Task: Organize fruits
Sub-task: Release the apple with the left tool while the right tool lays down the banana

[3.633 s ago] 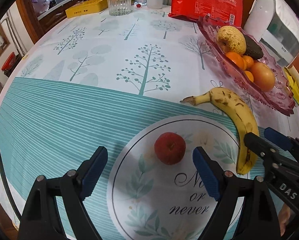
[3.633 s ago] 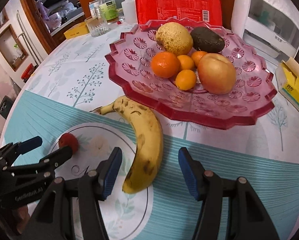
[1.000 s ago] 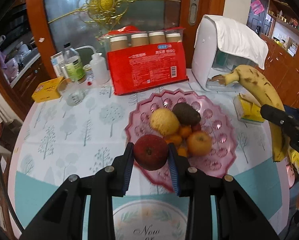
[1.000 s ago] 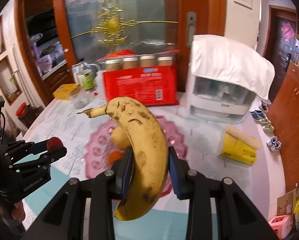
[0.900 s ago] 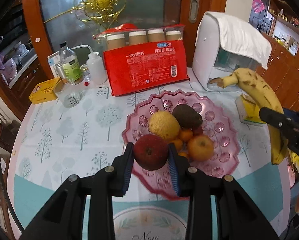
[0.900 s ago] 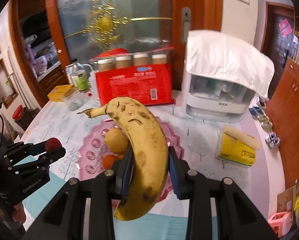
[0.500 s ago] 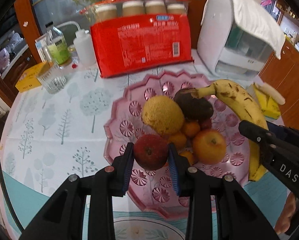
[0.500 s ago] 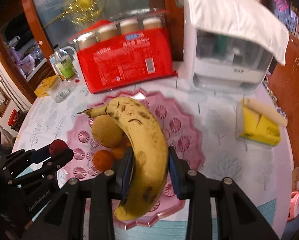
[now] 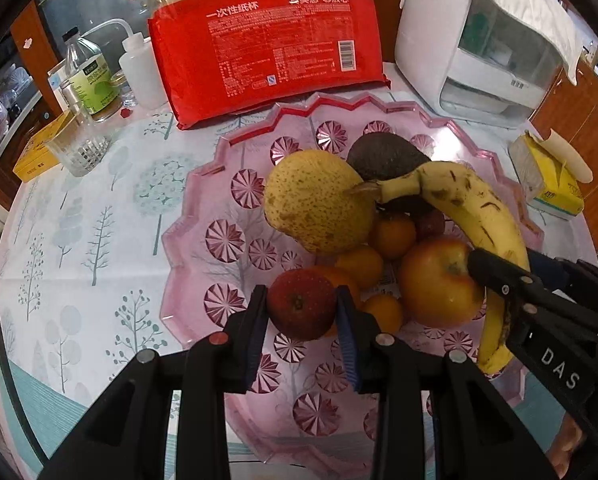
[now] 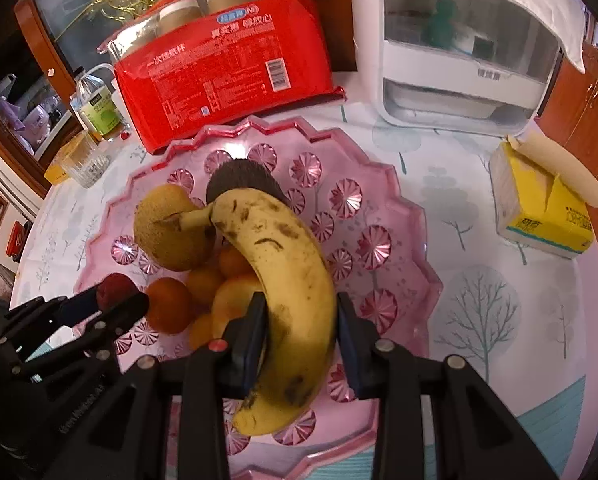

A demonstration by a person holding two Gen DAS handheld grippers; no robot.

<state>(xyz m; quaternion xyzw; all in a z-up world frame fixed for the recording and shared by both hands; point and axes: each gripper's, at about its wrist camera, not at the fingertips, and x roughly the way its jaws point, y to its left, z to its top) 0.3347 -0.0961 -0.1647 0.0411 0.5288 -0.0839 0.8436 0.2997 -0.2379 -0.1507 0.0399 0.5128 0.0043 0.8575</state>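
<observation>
My left gripper (image 9: 302,309) is shut on a small red apple (image 9: 301,304) and holds it over the near part of the pink glass fruit dish (image 9: 203,216). My right gripper (image 10: 301,334) is shut on a spotted yellow banana (image 10: 287,280) and holds it over the dish (image 10: 399,216), above the fruit pile. The banana also shows in the left wrist view (image 9: 475,208). The dish holds a yellow pear (image 9: 319,200), a dark avocado (image 9: 387,156), a big orange-red apple (image 9: 435,284) and several small oranges (image 9: 391,232).
Behind the dish stand a red pack of paper cups (image 9: 267,48), a white appliance (image 9: 487,36), a glass (image 9: 77,144), bottles (image 9: 87,72) and a yellow box (image 9: 39,148). A yellow tissue pack (image 10: 543,208) lies right of the dish.
Both grippers have dropped closer to the dish with their fruit. The banana and the red apple now hang just above the fruit pile.
</observation>
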